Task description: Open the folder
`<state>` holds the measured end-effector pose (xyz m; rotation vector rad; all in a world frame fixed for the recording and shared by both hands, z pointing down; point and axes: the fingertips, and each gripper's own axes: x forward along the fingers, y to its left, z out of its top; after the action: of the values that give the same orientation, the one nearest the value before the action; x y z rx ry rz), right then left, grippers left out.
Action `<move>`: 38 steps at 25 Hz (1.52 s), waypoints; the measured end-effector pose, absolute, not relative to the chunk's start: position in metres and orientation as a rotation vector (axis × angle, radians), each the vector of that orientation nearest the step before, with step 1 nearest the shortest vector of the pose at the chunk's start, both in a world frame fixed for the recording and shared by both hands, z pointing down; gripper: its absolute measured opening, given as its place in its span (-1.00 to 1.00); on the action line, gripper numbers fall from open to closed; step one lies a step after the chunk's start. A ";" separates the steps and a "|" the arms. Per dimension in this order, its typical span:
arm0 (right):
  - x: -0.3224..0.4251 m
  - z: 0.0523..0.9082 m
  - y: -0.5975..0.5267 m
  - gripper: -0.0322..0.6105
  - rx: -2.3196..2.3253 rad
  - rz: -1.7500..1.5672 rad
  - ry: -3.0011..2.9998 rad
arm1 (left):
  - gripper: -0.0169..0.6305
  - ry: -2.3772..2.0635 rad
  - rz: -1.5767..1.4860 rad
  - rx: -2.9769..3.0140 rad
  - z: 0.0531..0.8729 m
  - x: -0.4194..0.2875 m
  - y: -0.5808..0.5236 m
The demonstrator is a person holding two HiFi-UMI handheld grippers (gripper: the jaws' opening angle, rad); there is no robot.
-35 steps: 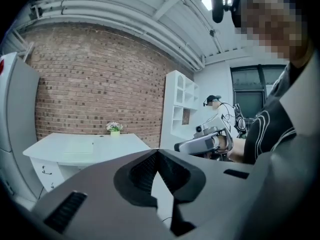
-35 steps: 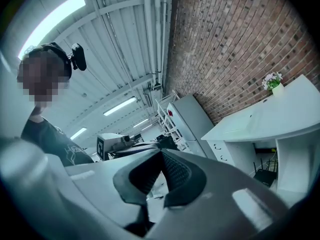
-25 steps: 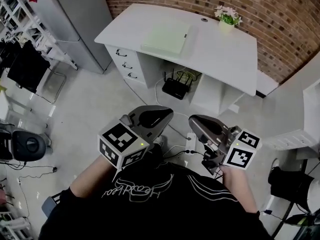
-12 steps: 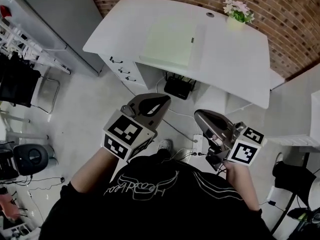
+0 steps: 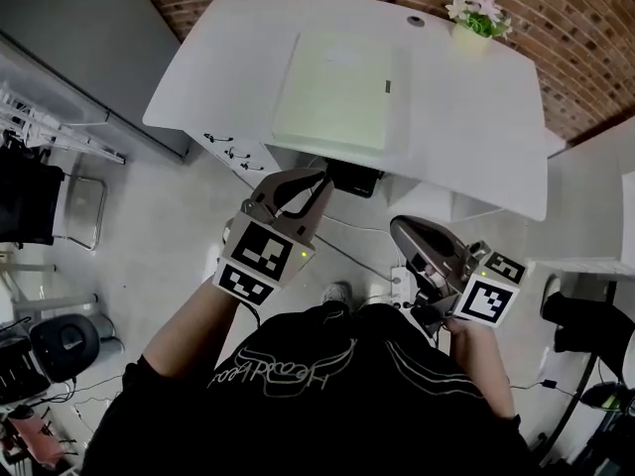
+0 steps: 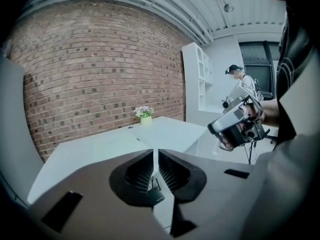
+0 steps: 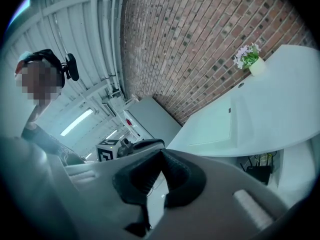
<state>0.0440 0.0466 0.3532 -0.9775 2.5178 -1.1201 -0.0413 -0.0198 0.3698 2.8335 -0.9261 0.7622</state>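
Note:
A pale green folder [image 5: 337, 92] lies flat and closed on the white desk [image 5: 476, 107]; it also shows in the right gripper view as the folder [image 7: 212, 129]. My left gripper [image 5: 316, 178] hangs in the air just short of the desk's front edge, below the folder. Its jaws [image 6: 155, 151] have just been opening and stand a narrow slit apart with nothing between them. My right gripper [image 5: 397, 228] is lower and to the right, further from the desk. Its jaws [image 7: 161, 151] meet at the tips and hold nothing.
A small flower pot [image 5: 472, 13] stands at the desk's far right corner against the brick wall. Drawers [image 5: 230, 145] are at the desk's left, and a black router [image 5: 352, 178] with cables sits under it. A grey cabinet [image 5: 79, 28] stands to the left.
Both grippers have moved forward toward the desk, the left one further, up to its front edge. The desk and folder now sit larger and nearer in the head view.

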 end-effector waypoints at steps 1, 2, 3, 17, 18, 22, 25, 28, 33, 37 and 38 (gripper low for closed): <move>0.044 0.355 0.044 -0.92 -0.986 -1.125 2.514 | -0.91 -0.925 0.772 2.845 0.373 -0.043 -0.025; 0.045 0.357 0.042 -0.92 -0.994 -1.130 2.512 | -0.87 -0.922 0.780 2.857 0.376 -0.044 -0.029; 0.046 0.358 0.041 -0.92 -1.000 -1.135 2.510 | -0.83 -0.923 0.788 2.867 0.378 -0.044 -0.033; 0.060 0.384 0.005 -0.92 -1.035 -1.239 2.443 | -0.68 -1.074 1.309 3.010 0.430 -0.050 -0.092; 0.061 0.386 0.002 -0.92 -1.035 -1.247 2.440 | -0.68 -1.076 1.332 3.008 0.434 -0.050 -0.096; 0.067 0.398 -0.008 -0.92 -1.028 -1.280 2.418 | -0.65 -1.073 1.461 3.013 0.453 -0.050 -0.109; 0.068 0.405 -0.012 -0.92 -1.019 -1.320 2.402 | -0.65 -1.083 1.589 3.033 0.463 -0.050 -0.118; 0.070 0.411 -0.017 -0.92 -1.013 -1.351 2.395 | -0.62 -1.051 1.699 3.058 0.473 -0.048 -0.123; 0.066 0.422 -0.023 -0.92 -0.991 -1.388 2.378 | -0.61 -1.033 1.792 3.080 0.484 -0.049 -0.130; 0.065 0.427 -0.025 -0.92 -0.977 -1.402 2.376 | -0.61 -1.023 1.884 3.110 0.490 -0.049 -0.132; 0.065 0.428 -0.025 -0.92 -0.977 -1.406 2.375 | -0.61 -1.030 1.886 3.122 0.490 -0.049 -0.131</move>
<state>0.0654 -0.0246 0.4282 -0.9768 2.3747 -1.4060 -0.0486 -0.1315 0.4896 3.1225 -1.0298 1.8861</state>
